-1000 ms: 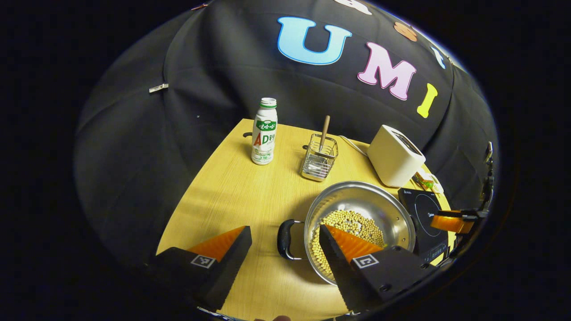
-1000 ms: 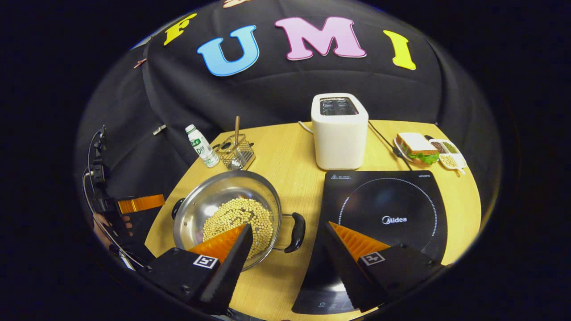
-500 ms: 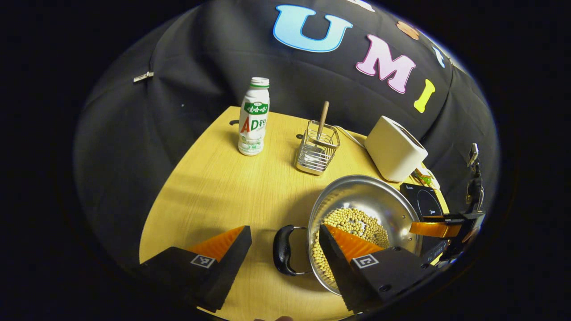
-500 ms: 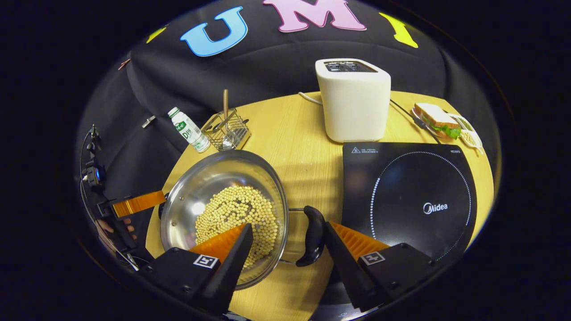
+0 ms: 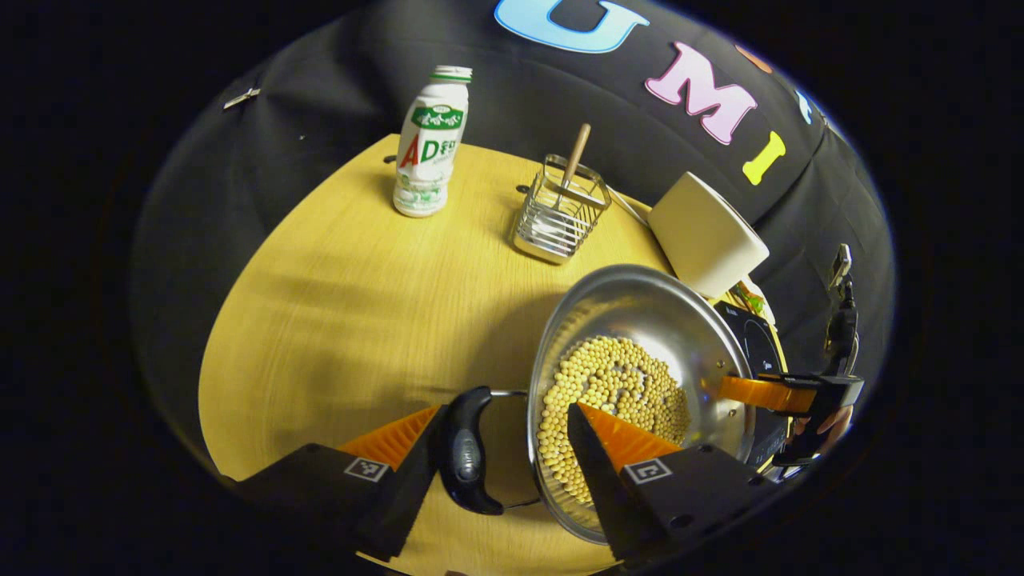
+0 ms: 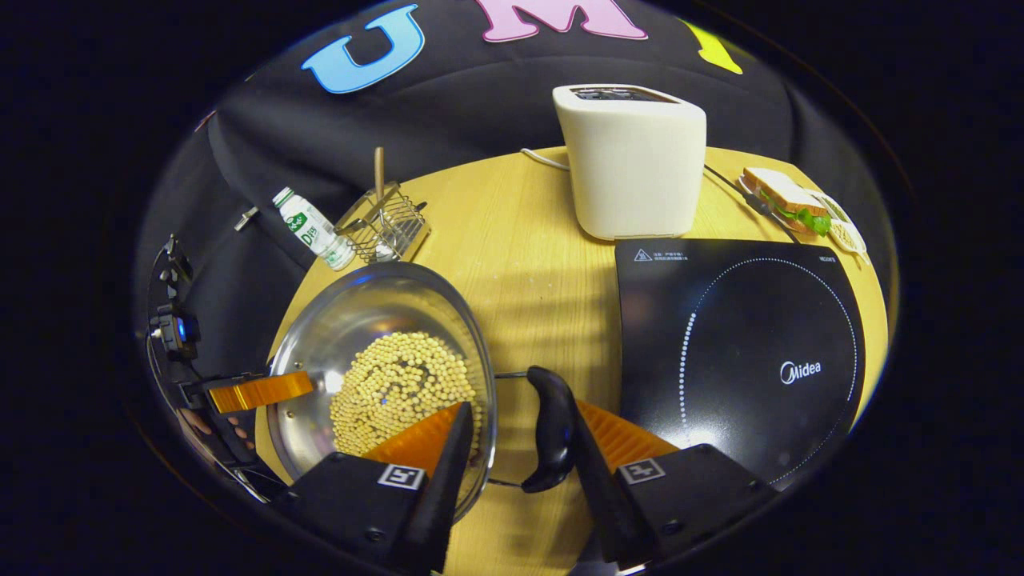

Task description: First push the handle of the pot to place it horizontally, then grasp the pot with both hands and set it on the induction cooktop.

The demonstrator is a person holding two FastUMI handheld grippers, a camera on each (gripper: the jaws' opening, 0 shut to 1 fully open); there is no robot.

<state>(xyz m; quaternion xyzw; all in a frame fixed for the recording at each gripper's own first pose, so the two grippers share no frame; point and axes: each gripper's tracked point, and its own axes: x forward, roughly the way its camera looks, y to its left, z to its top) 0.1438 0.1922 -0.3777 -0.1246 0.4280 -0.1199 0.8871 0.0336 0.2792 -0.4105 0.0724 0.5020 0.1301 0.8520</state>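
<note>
Pot handles (image 5: 466, 452) now between hand-held grippers' (image 6: 516, 460) fingers.

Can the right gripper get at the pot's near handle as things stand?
Probably yes: the right gripper is open and already straddles the black handle, one finger over the pot rim; nothing blocks it.

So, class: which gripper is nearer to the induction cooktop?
Right. The right gripper straddles the pot's handle beside the induction cooktop. The left gripper is at the handle on the pot's opposite side, with the pot between it and the cooktop.
</note>
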